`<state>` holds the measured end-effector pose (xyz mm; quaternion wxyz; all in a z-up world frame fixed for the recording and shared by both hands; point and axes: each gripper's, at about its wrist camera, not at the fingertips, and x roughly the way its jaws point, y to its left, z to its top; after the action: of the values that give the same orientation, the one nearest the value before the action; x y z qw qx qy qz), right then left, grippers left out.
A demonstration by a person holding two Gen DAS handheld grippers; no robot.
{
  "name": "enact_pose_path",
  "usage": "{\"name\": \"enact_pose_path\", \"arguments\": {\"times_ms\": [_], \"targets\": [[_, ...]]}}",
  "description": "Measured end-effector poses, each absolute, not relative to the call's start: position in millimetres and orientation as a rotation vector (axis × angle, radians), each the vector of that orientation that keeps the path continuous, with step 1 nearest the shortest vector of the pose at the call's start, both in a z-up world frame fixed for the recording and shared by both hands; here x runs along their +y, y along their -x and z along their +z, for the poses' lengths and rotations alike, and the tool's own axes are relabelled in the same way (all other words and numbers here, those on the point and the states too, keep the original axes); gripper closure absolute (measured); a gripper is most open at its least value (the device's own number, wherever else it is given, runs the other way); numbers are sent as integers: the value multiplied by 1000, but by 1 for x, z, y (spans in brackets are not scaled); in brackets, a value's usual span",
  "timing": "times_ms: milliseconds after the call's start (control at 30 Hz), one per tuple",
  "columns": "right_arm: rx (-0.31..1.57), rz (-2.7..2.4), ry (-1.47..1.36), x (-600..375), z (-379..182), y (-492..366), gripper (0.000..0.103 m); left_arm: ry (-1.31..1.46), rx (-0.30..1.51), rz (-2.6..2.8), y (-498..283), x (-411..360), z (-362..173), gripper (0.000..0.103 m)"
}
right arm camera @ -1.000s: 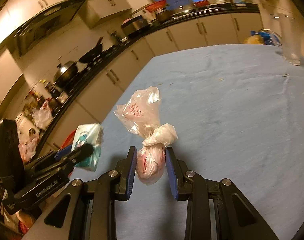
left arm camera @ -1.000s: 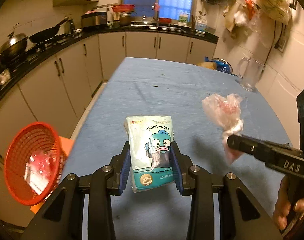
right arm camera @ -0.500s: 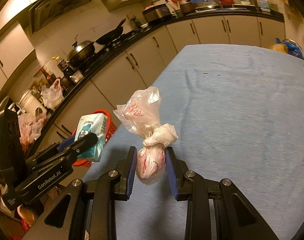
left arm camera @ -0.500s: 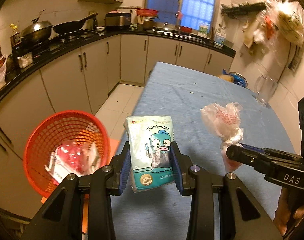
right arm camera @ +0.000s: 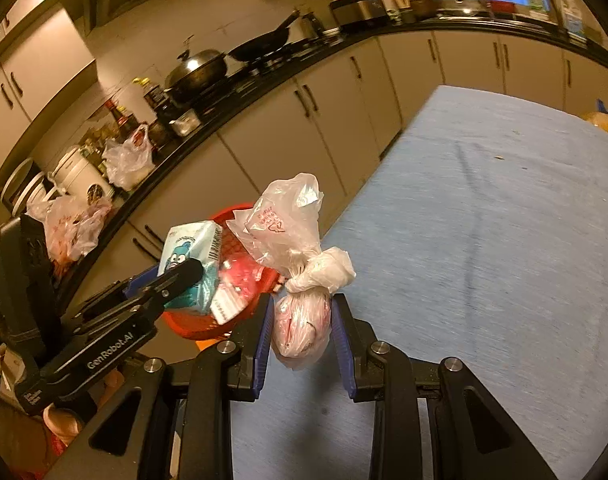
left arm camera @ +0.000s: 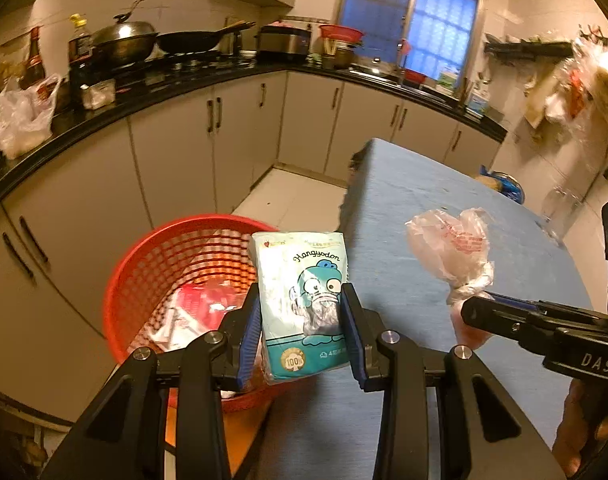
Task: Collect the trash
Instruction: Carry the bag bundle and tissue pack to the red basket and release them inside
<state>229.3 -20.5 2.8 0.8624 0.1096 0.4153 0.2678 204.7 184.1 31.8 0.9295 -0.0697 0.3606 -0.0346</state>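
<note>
My left gripper (left arm camera: pixel 302 322) is shut on a teal and white tissue pack (left arm camera: pixel 304 296) with a cartoon fish, held over the right rim of a red mesh basket (left arm camera: pixel 164 272) that stands off the table's left edge. The basket holds red and white wrappers (left arm camera: pixel 200 312). My right gripper (right arm camera: pixel 302 322) is shut on a knotted clear plastic bag (right arm camera: pixel 296 248) with pinkish contents, held above the blue table (right arm camera: pixel 484 260) near its left edge. The bag (left arm camera: pixel 452 248) and right gripper also show in the left wrist view; the pack (right arm camera: pixel 192 256) and basket (right arm camera: pixel 240 280) show in the right wrist view.
Cream cabinets (left arm camera: pixel 176 152) under a black counter run along the left and back, with a wok (left arm camera: pixel 124 42), pans and bottles on it. A clear jug (left arm camera: pixel 560 204) and a blue-and-yellow item (left arm camera: pixel 500 184) sit at the table's far right. A tiled floor gap (left arm camera: pixel 292 196) lies between cabinets and table.
Both grippers have swung left with their loads. The tissue pack has gone from above the table to over the basket's rim, and the basket looms larger and closer in both views.
</note>
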Motion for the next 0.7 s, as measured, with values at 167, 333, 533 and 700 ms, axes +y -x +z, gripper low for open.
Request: {"name": "enact_pose_path", "arguments": {"times_ms": [167,333,533,700], "targets": [[889,594,-206,8,1,-237,72,173,753,-34,-206,211,23,67],[916,625,-199,32,-2,-244,72,191,768,-11,-210,233,15,67],[943,654,-186,58,-5,-253,72,210,782,8,-210,249,5,67],[961,665,-189,72,-7,-263,72,233,793,19,-210,265,-4,67]]}}
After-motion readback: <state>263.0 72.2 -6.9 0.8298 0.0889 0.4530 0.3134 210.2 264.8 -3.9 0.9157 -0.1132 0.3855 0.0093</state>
